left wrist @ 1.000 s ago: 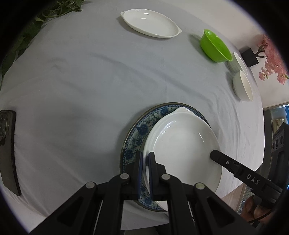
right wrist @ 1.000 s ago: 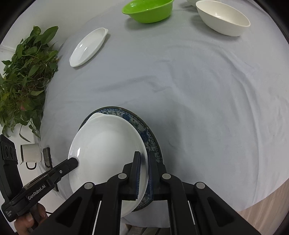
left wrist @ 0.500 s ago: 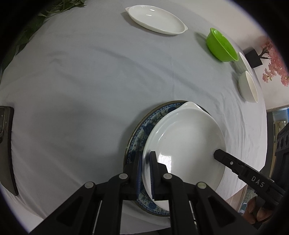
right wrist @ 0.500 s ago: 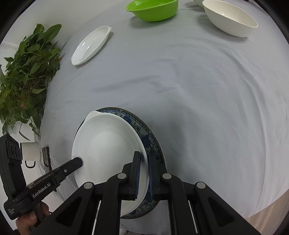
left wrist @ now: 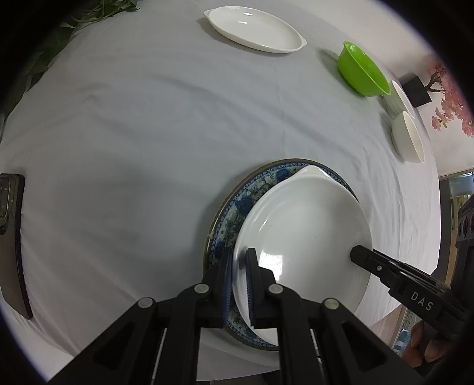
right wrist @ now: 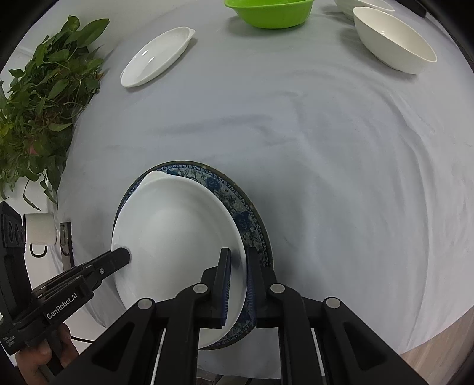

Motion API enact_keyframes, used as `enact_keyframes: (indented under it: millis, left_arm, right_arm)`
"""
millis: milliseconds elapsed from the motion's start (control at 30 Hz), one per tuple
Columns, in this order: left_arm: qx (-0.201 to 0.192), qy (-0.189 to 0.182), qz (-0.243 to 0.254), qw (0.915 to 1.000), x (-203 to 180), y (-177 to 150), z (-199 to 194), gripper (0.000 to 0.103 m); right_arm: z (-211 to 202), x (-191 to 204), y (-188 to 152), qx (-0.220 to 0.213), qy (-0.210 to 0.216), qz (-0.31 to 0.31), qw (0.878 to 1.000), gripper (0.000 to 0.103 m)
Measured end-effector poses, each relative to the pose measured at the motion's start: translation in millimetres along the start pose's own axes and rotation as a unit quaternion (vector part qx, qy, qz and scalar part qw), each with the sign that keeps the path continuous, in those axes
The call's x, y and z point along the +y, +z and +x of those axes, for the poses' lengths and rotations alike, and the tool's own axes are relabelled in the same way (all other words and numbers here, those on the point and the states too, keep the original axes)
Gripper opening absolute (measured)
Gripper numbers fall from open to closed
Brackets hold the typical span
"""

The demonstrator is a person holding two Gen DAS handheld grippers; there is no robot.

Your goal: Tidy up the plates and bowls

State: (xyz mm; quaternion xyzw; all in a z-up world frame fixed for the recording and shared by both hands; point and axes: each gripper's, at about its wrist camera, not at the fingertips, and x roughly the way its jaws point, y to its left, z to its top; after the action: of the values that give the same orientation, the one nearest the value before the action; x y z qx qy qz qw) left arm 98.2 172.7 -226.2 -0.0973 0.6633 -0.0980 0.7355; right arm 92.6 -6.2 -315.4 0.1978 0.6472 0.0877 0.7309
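Observation:
A white oval dish [left wrist: 308,234] [right wrist: 177,237] lies on a blue patterned plate [left wrist: 237,207] [right wrist: 246,216] near the table's front edge. My left gripper [left wrist: 238,260] is shut on the left rims of the dish and plate together. My right gripper [right wrist: 238,263] is shut on their right rims; it shows in the left wrist view [left wrist: 355,254]. The left gripper shows in the right wrist view [right wrist: 124,256]. A second white oval dish [left wrist: 256,29] [right wrist: 157,56], a green bowl [left wrist: 363,72] [right wrist: 269,11] and white bowls [left wrist: 407,139] [right wrist: 394,38] stand farther back.
A dark phone [left wrist: 11,245] lies at the left on the grey tablecloth [left wrist: 133,133]. A leafy plant [right wrist: 35,97] stands at the table's left side. A pink blossom decoration in a black pot [left wrist: 417,91] stands at the far right.
The stacked dish and plate, held by both grippers, have moved a little farther onto the table, and both cameras have shifted slightly with them.

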Motion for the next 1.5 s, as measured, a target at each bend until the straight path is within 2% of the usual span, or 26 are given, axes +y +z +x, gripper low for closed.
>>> enact_keyframes:
  millis: [100,167,233,433,500,567,600,633,667,700,733,767,933,1167,1267,1500]
  left_arm:
    - [0.000,0.000,-0.006,1.0000,1.2,-0.6,-0.8,0.008]
    - [-0.001,0.003,-0.010,0.9999,3.1,-1.4,-3.0,0.008]
    - [-0.003,0.002,-0.019,0.9998,7.0,-2.4,-6.4,0.008]
    - [-0.008,0.011,-0.019,0.9997,9.3,-6.0,-16.7,0.010]
    - [-0.022,0.023,-0.024,0.9992,10.5,-7.1,-25.6,0.010]
    - [-0.065,0.042,-0.033,0.9964,13.7,-9.8,-46.4,0.010]
    - [-0.090,0.060,-0.032,0.9936,13.1,-11.1,-60.2,0.016]
    - [-0.105,0.075,-0.029,0.9912,11.6,-11.8,-71.1,0.037]
    - [-0.117,0.092,-0.026,0.9885,9.7,-13.1,-82.3,0.053]
    - [-0.132,0.107,-0.027,0.9851,7.9,-15.2,-94.6,0.083]
    - [-0.148,0.115,-0.029,0.9818,6.6,-17.0,-105.4,0.087]
    - [-0.162,0.115,-0.026,0.9797,3.7,-18.6,-117.3,0.087]
    - [-0.180,0.117,0.004,0.9767,-21.5,-21.2,-154.5,0.087]
    - [-0.224,0.104,0.036,0.9683,-73.2,-22.8,-203.0,0.087]
    - [-0.236,0.107,0.055,0.9642,-93.1,-16.0,-225.9,0.087]
    - [-0.262,0.075,0.088,0.9580,-124.5,15.7,-272.5,0.087]
  right_arm:
    - [-0.8,-1.5,0.6,0.004,0.006,-0.004,1.000,0.016]
    - [-2.9,0.0,0.3,0.004,0.008,-0.007,1.000,0.023]
    - [-6.1,0.8,0.0,0.003,0.008,-0.011,1.000,0.034]
    - [-17.4,2.4,0.5,-0.009,0.002,-0.025,1.000,0.036]
    - [-20.7,1.7,2.3,-0.009,0.000,-0.028,1.000,0.036]
    - [-28.1,0.5,3.0,-0.009,-0.007,-0.036,0.999,0.043]
    - [-32.4,-0.7,3.0,-0.009,-0.007,-0.038,0.999,0.058]
    - [-39.9,-3.6,3.2,-0.012,-0.005,-0.038,0.999,0.079]
    - [-47.2,-5.3,3.5,-0.018,-0.005,-0.039,0.999,0.087]
    - [-57.1,-7.2,3.9,-0.025,-0.010,-0.043,0.999,0.099]
    - [-67.9,-8.6,4.7,-0.032,-0.013,-0.050,0.998,0.103]
    - [-76.8,-8.5,6.5,-0.037,-0.018,-0.056,0.998,0.103]
    - [-143.1,-17.5,13.8,-0.087,-0.042,-0.085,0.992,0.103]
    - [-235.3,-31.8,15.1,-0.158,-0.048,-0.112,0.980,0.103]
    - [-272.6,-36.3,17.1,-0.184,-0.038,-0.112,0.976,0.103]
    - [-352.8,-30.5,37.0,-0.239,-0.011,-0.130,0.962,0.103]
